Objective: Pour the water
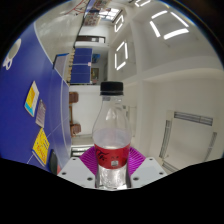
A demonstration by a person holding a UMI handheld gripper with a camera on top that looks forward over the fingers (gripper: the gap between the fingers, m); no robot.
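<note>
Gripper view showed a clear plastic bottle point(111, 135) with a black cap and a red label, upright between the jaws of the gripper point(111, 160), which pinched it at the label band, lifted with the room's ceiling lights point(168, 27) behind it. It looked part full, so moderately light, its thin wall likely to give under a hard squeeze and smooth enough to slip; the labelled lower body seemed the firmest hold. Its base was cut off from sight, no cup or table appeared, and the blue board point(35, 95) at left was hard to read.
</note>
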